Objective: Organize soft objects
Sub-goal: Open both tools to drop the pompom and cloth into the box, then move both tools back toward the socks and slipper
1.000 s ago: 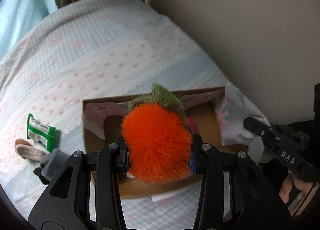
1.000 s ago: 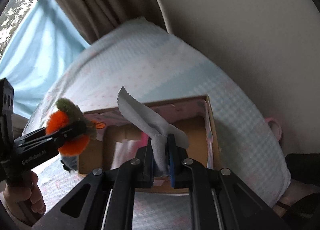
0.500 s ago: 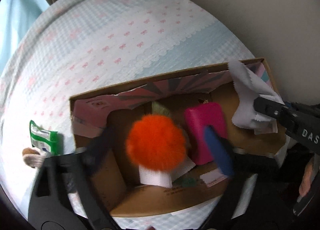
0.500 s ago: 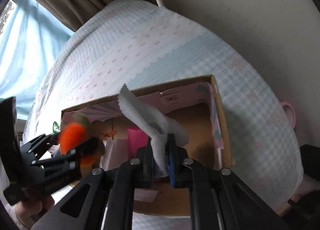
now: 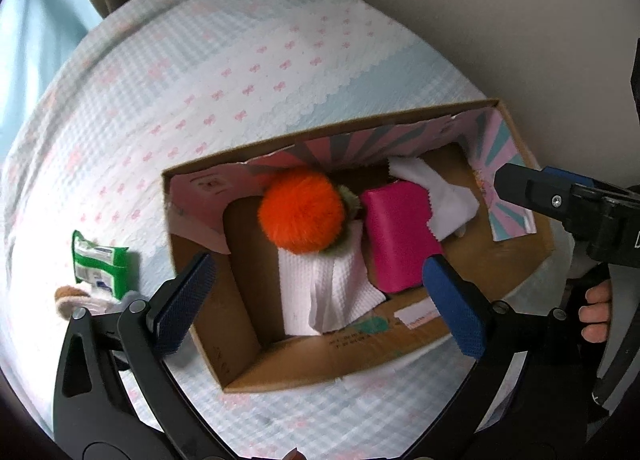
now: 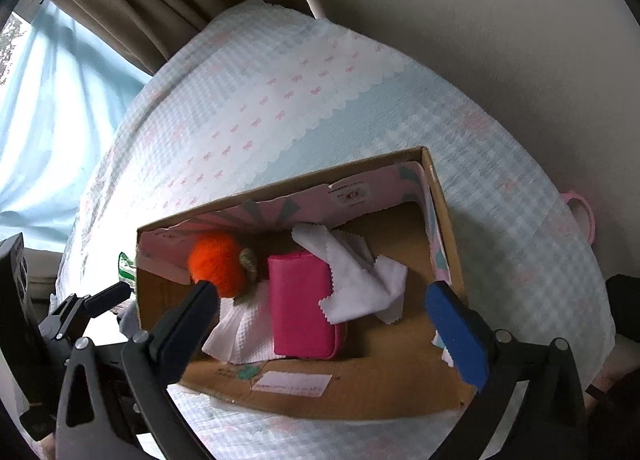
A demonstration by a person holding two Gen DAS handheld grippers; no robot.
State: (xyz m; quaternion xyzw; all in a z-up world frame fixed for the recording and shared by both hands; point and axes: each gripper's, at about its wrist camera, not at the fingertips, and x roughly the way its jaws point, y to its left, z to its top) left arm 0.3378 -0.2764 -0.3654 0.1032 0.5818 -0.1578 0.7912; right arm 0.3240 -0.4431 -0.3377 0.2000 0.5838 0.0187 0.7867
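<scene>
An open cardboard box (image 5: 320,360) (image 6: 360,388) lies on the bed. Inside it an orange plush ball with green leaves (image 5: 301,211) (image 6: 217,262) rests on a white quilted towel (image 5: 320,292), beside a pink pouch (image 5: 396,232) (image 6: 300,308). A white zigzag-edged cloth (image 5: 436,195) (image 6: 356,288) lies partly over the pouch. My left gripper (image 5: 320,262) hangs open over the box, holding nothing. My right gripper (image 6: 322,288) is opening wide above the cloth, with nothing between its jaws.
A green wipes pack (image 5: 100,264) and a brown and grey soft item (image 5: 72,300) lie on the checked bedspread (image 5: 200,79) left of the box. A wall stands close on the right, curtains at the back. A pink handle (image 6: 582,215) shows past the bed's right edge.
Both grippers went from shut to open. The orange plush dropped from the left gripper into the box, and the white cloth fell from the right gripper onto the pink pouch. Both hands sank slightly.
</scene>
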